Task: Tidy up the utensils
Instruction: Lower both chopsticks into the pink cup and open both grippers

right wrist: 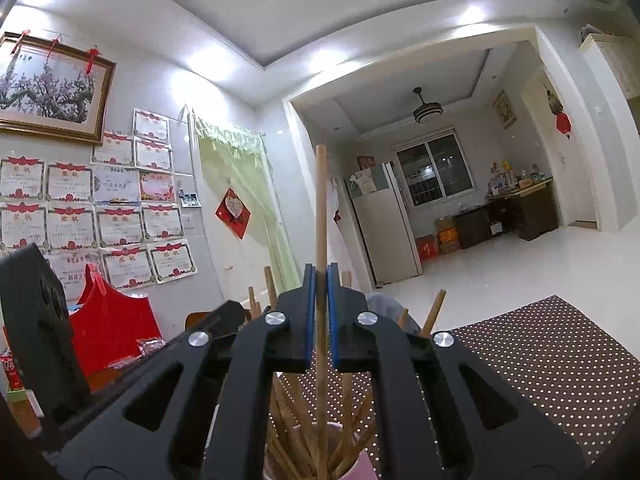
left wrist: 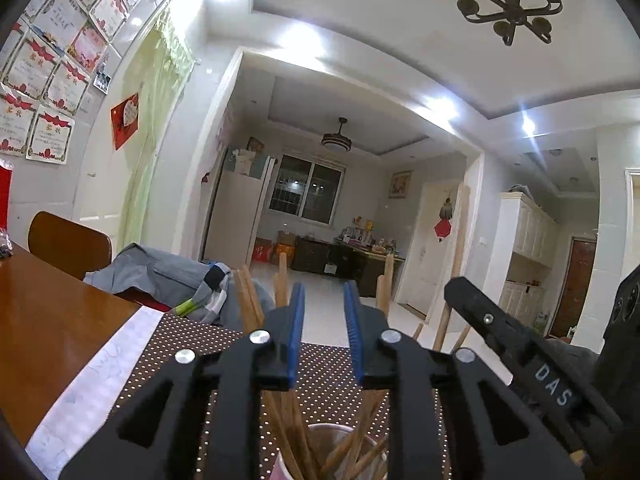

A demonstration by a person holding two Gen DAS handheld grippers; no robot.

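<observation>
**A:** Start on the left. What is the left gripper [left wrist: 325, 312] doing?

**B:** It hovers over the cup [left wrist: 332, 446] with its jaws apart and nothing between the blue pads [left wrist: 297, 320]. The chopsticks [left wrist: 250, 304] stand bundled in that cup on the dotted mat [left wrist: 192, 344], their tips fanning out on both sides of the fingers. The wooden table [left wrist: 52, 320] lies further left.

**A:** And to the right?

**B:** The right gripper [right wrist: 319, 304] is clamped on a single chopstick [right wrist: 321, 208]. The stick stands nearly upright, running from inside the pink cup [right wrist: 362, 466] up past the fingertips. The rest of the bundle [right wrist: 352, 420] leans around it.

**A:** How would that stick handle?

**B:** I'd judge it light, stiff and thin, with a smooth wooden surface that could swivel or slip in a loose pinch. Taking it mid-shaft, as here, seems sensible; near the tip it would likely swing.

**A:** Any risk?

**B:** The cup looks light too. Dragging one stick sideways against its neighbours might tip it, so a straight pull upward seems safest.
</observation>
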